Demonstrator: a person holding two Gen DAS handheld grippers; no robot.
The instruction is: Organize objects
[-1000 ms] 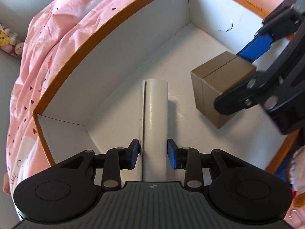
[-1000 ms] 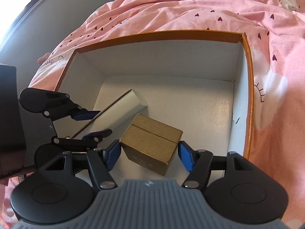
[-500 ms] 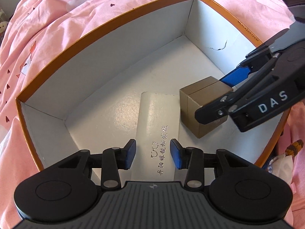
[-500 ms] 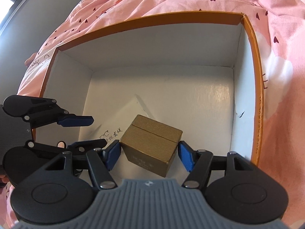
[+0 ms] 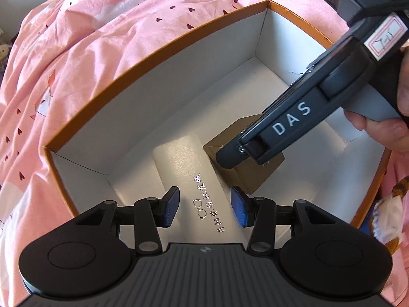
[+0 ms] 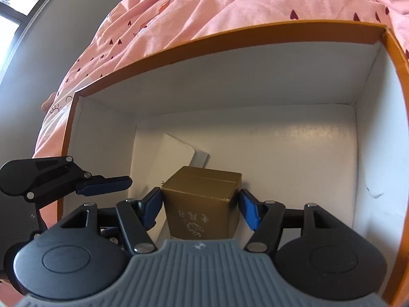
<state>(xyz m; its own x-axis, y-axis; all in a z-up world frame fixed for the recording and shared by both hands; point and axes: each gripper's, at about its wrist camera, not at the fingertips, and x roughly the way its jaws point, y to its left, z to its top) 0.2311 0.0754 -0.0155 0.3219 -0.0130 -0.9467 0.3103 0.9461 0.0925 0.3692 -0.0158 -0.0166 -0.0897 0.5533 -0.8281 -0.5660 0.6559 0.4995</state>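
1. Cardboard, brown and cube-shaped: the small brown box [image 6: 202, 199] sits on the floor of the orange-rimmed storage box [image 5: 158, 51], and my right gripper [image 6: 200, 204] brackets it with pads at 9 and 3 o'clock. I cannot tell whether they are touching it or a hair off.
2. Half a second ago my left gripper [image 5: 204, 208] was low over the white case [image 5: 194, 179]; now it has pulled up and back, jaws spread wide, pads clear of the case on both sides.
3. I judge the case delivered: it lies flat, just beside the brown box, at its 9 o'clock in the left view.
4. Next, as I read it, my right jaws let go and lift out.
5. Only the left view shows silver lettering on the case's lid and the hand [image 5: 383, 128] holding my right tool at 3 o'clock.
6. Only the right view shows the printing on the brown box's near face, plus the pink bedsheet [image 6: 230, 12] at 12 o'clock.
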